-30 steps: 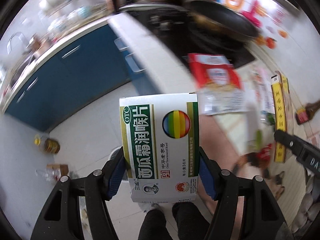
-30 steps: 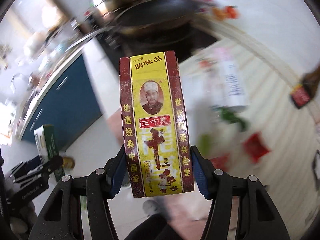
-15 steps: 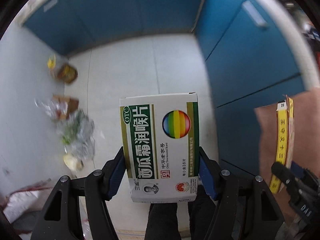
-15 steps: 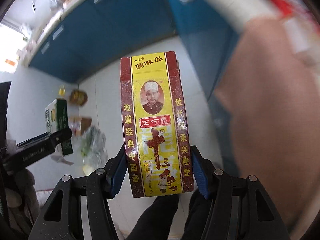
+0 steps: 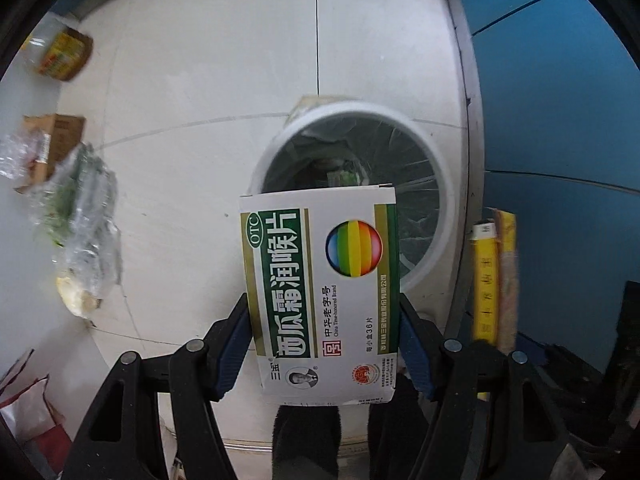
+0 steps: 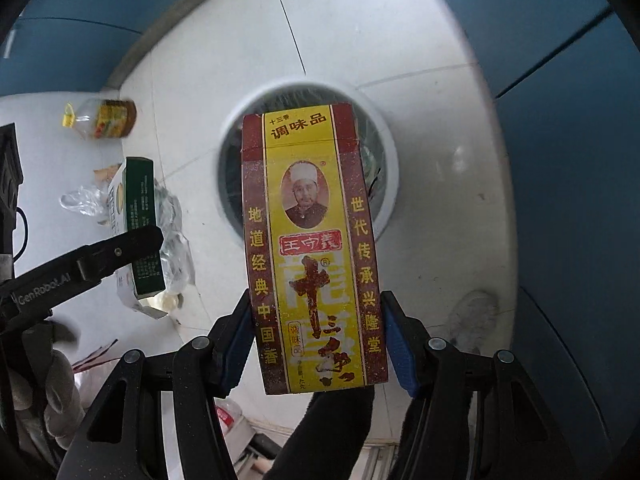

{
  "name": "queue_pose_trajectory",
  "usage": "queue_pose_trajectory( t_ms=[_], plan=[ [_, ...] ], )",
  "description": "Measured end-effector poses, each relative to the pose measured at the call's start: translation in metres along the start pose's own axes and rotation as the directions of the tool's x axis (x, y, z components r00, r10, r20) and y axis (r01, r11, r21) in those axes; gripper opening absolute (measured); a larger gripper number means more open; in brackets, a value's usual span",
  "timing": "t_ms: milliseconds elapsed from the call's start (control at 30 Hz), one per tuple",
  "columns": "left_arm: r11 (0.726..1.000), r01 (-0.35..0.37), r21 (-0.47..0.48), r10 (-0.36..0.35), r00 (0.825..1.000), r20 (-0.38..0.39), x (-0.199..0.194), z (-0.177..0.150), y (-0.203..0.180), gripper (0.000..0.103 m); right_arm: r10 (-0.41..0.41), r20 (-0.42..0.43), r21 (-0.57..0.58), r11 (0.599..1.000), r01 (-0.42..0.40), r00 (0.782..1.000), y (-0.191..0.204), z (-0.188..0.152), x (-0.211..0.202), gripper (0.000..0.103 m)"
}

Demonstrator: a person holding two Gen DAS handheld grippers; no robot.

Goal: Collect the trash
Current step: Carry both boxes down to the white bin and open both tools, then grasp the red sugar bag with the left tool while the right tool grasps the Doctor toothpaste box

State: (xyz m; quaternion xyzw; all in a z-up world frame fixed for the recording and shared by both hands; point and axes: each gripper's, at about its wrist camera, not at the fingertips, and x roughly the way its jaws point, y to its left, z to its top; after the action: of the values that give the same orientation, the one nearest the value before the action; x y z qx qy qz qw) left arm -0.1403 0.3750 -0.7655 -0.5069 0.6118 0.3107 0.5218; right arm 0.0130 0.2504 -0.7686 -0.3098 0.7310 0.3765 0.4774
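Note:
My left gripper (image 5: 324,340) is shut on a white and green medicine box (image 5: 320,292) and holds it above the near rim of a white round trash bin (image 5: 440,216) lined with a clear bag. My right gripper (image 6: 318,340) is shut on a red and yellow seasoning box (image 6: 314,248) and holds it over the same bin (image 6: 390,184). The seasoning box also shows at the right in the left wrist view (image 5: 494,276). The medicine box and left gripper show at the left in the right wrist view (image 6: 138,228).
Blue cabinet doors (image 5: 560,120) stand right of the bin. On the white tiled floor at the left lie an oil bottle (image 5: 64,56), a small cardboard box (image 5: 56,140) and crumpled clear plastic bags (image 5: 80,216). My dark shoes (image 5: 308,440) are below.
Both grippers have swung down from the countertop towards the floor. The trash bin has come into view under both boxes. Both boxes stay gripped.

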Motion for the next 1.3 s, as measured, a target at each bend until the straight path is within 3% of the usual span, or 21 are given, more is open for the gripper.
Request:
queue_pose_trajectory(
  t_ms=[67,100,133,167,200,267,467,567,633,800,1167,1300],
  plan=[
    [1.000,0.012,-0.013,-0.012,0.999,-0.032,0.010,0.008,-0.001,0.066,0.022,-0.054,-0.014,1.000,-0.022,0.998,-0.009,0.008,0.027,0.062],
    [1.000,0.009,-0.015,-0.010,0.999,-0.038,0.013,0.010,-0.002,0.071,0.019,-0.083,-0.014,1.000,-0.020,0.996,-0.010,0.013,0.038,0.063],
    [1.000,0.007,-0.013,-0.007,0.999,-0.033,0.014,0.010,-0.002,0.077,0.009,-0.100,-0.015,1.000,-0.011,0.995,-0.016,0.019,0.048,0.063],
    [1.000,-0.001,-0.014,0.000,1.000,-0.027,0.014,0.011,0.000,0.092,-0.005,-0.111,-0.021,1.000,0.002,0.994,-0.019,0.025,0.055,0.067],
    [1.000,-0.004,-0.021,0.004,1.000,-0.021,0.011,0.011,0.002,0.100,-0.019,-0.113,-0.023,1.000,0.017,0.993,-0.020,0.029,0.058,0.079],
    [0.999,-0.024,-0.032,0.024,1.000,-0.006,0.003,0.009,0.008,0.100,-0.013,-0.105,-0.009,1.000,0.012,0.994,-0.022,0.031,0.054,0.089],
    [0.984,-0.163,-0.072,0.169,0.982,0.089,-0.046,-0.005,0.028,0.100,-0.046,-0.027,-0.007,0.999,0.046,0.999,-0.010,0.030,0.014,0.096],
    [0.973,-0.213,-0.089,0.223,0.966,0.134,-0.082,-0.022,0.031,0.100,-0.125,0.046,-0.043,0.991,0.127,0.991,0.008,0.015,-0.026,0.097],
    [0.965,-0.243,-0.100,0.258,0.951,0.170,-0.114,-0.038,0.030,0.100,-0.190,0.110,-0.069,0.978,0.198,0.976,0.025,0.002,-0.062,0.100],
    [0.956,-0.271,-0.113,0.292,0.922,0.255,-0.193,-0.079,0.017,0.100,-0.259,0.225,-0.105,0.952,0.288,0.939,0.059,-0.034,-0.152,0.102],
    [0.972,-0.224,-0.067,0.233,0.892,0.389,-0.337,-0.168,-0.045,0.100,-0.172,0.374,-0.162,0.956,0.247,0.911,0.102,-0.121,-0.338,0.103],
    [0.971,-0.238,-0.023,0.223,0.867,0.446,-0.379,-0.195,-0.076,0.100,-0.084,0.410,-0.138,0.979,0.153,0.908,0.095,-0.153,-0.402,0.103]
  ],
)
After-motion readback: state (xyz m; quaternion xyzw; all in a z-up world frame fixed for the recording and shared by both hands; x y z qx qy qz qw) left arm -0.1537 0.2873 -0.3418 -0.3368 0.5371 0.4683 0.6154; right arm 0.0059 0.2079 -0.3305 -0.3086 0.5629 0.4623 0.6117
